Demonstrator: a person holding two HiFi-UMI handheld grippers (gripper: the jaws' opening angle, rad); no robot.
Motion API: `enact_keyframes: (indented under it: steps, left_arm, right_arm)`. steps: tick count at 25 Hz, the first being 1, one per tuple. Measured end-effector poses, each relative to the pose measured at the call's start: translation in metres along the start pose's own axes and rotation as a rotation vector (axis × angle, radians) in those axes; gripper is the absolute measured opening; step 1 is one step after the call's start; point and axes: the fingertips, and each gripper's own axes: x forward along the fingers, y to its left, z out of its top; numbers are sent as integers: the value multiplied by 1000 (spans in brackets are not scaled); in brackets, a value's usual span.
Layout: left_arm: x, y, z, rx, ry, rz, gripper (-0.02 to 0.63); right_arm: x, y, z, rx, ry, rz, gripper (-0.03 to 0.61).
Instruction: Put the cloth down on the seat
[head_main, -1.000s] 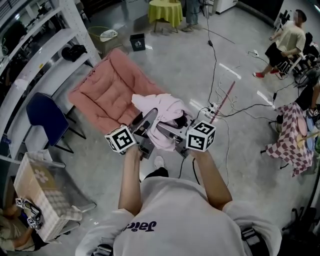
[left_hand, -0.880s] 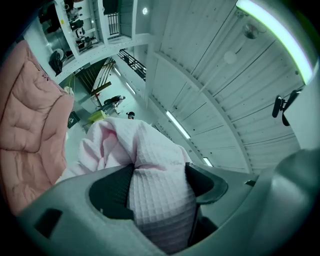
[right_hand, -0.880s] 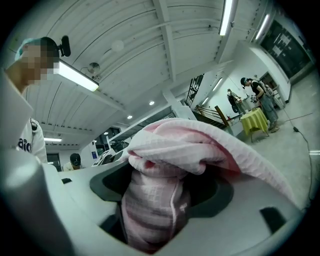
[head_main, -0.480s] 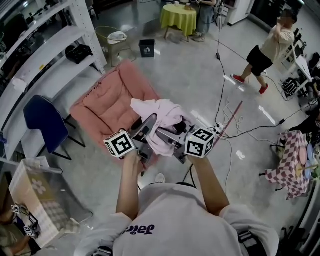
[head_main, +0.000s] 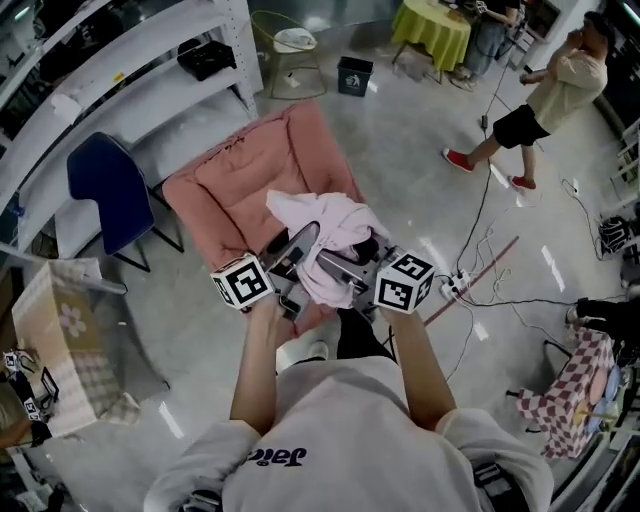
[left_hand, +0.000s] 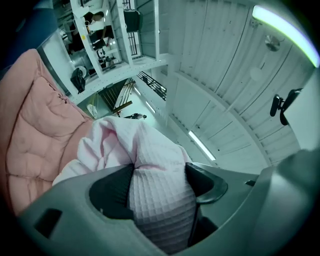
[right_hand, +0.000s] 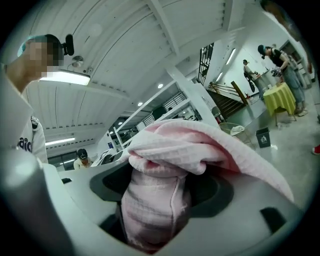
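Observation:
A pale pink waffle-weave cloth (head_main: 322, 225) hangs bunched in the air over the front of a pink cushioned seat (head_main: 245, 185). Both grippers hold it from below. My left gripper (head_main: 296, 248) is shut on one bunch of the cloth (left_hand: 157, 192), with the pink seat (left_hand: 30, 130) showing at that view's left. My right gripper (head_main: 345, 262) is shut on another bunch of the cloth (right_hand: 155, 210), whose folds drape over the jaws. The two grippers sit close together, their marker cubes side by side above the person's forearms.
A dark blue chair (head_main: 105, 190) stands left of the seat, with white shelving (head_main: 130, 75) behind it. A cardboard box (head_main: 60, 350) sits at lower left. Cables and a power strip (head_main: 462, 285) lie on the floor at right. A person (head_main: 545, 90) walks at upper right near a yellow-covered table (head_main: 432, 28).
The head view has swung, so the seat now lies more directly ahead and closer. Both grippers still hold the cloth the same way. The person at the right has walked further off.

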Motion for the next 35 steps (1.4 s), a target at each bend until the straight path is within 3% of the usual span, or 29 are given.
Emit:
enact_keyframes:
  steps: [6, 12, 25, 35]
  left_arm:
    - [21, 67, 38, -38, -94, 137, 331]
    - [42, 149, 39, -50, -116, 266, 331]
    - [49, 330, -15, -233, -142, 491, 327]
    - [35, 457, -70, -300, -100, 636, 327]
  right_arm:
    - [62, -60, 2, 43, 133, 113, 334]
    - [102, -129, -27, 99, 223, 154, 335]
    - [161, -256, -145, 265, 421, 162, 334]
    - [193, -335, -252, 358, 511, 100, 334]
